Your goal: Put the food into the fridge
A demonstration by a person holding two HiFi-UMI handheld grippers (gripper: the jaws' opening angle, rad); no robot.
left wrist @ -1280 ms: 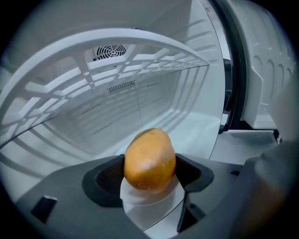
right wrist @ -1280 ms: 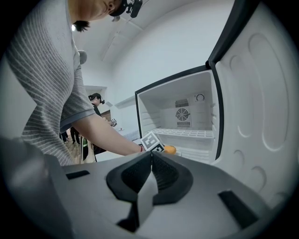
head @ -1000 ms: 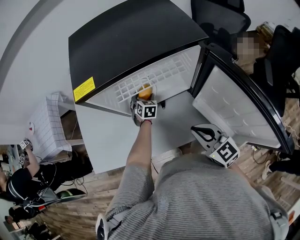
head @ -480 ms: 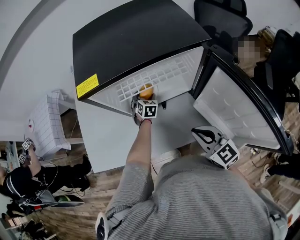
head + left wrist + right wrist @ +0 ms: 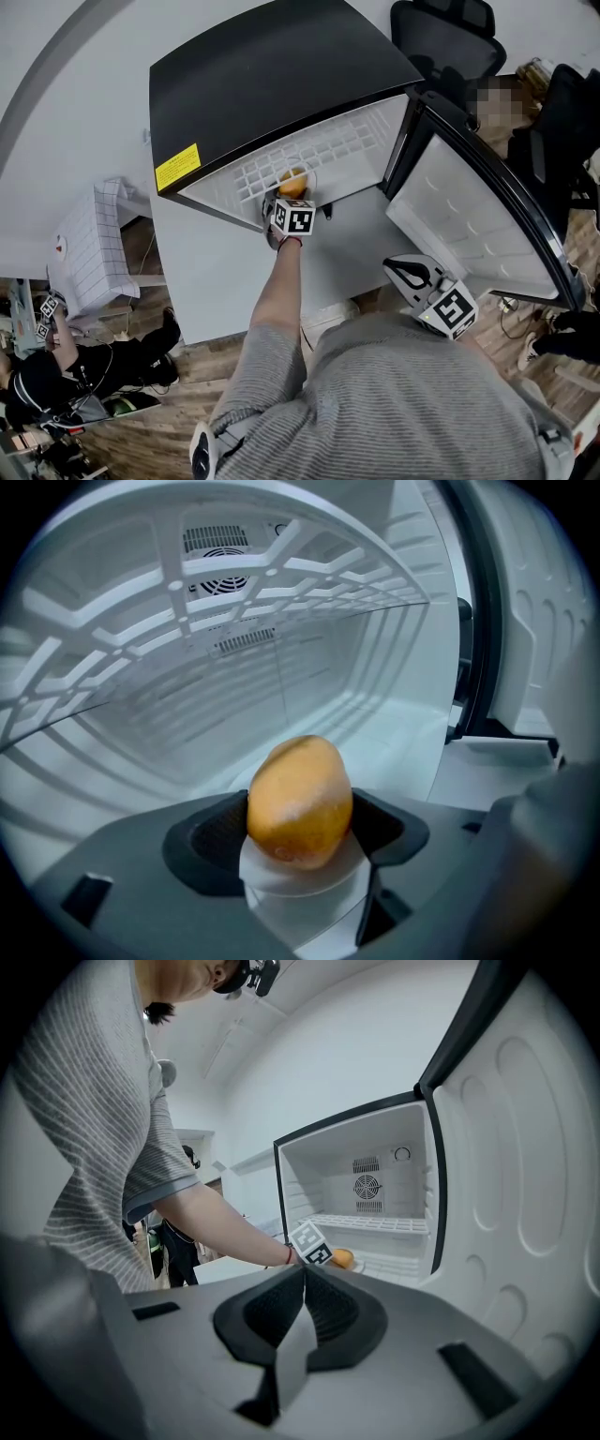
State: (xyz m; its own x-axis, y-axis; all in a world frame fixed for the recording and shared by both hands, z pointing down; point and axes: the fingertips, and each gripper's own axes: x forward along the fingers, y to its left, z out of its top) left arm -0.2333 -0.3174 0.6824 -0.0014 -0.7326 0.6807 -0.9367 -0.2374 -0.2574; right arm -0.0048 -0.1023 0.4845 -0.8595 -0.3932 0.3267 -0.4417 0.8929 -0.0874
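Note:
An orange-yellow fruit (image 5: pixel 300 801) is clamped between the dark pads of my left gripper (image 5: pixel 300 832), which is shut on it. In the head view the left gripper (image 5: pixel 287 199) holds the fruit (image 5: pixel 292 182) at the mouth of the open fridge (image 5: pixel 272 84), over a white grid shelf (image 5: pixel 328 150). In the left gripper view, the bare white compartment (image 5: pixel 281 696) lies ahead under another shelf. My right gripper (image 5: pixel 405 269) hangs back by my body, shut with nothing in it. In the right gripper view, its jaws (image 5: pixel 304 1307) touch, and the fruit (image 5: pixel 343 1258) shows far off.
The fridge door (image 5: pixel 478 216) stands wide open on the right. A white gridded crate (image 5: pixel 89 248) sits left of the fridge. Office chairs (image 5: pixel 441 23) and a person stand behind the door, other people (image 5: pixel 47 375) at lower left. The floor is wood.
Only the head camera has drifted a little. The left gripper with the fruit stays at the fridge opening and the right gripper holds still.

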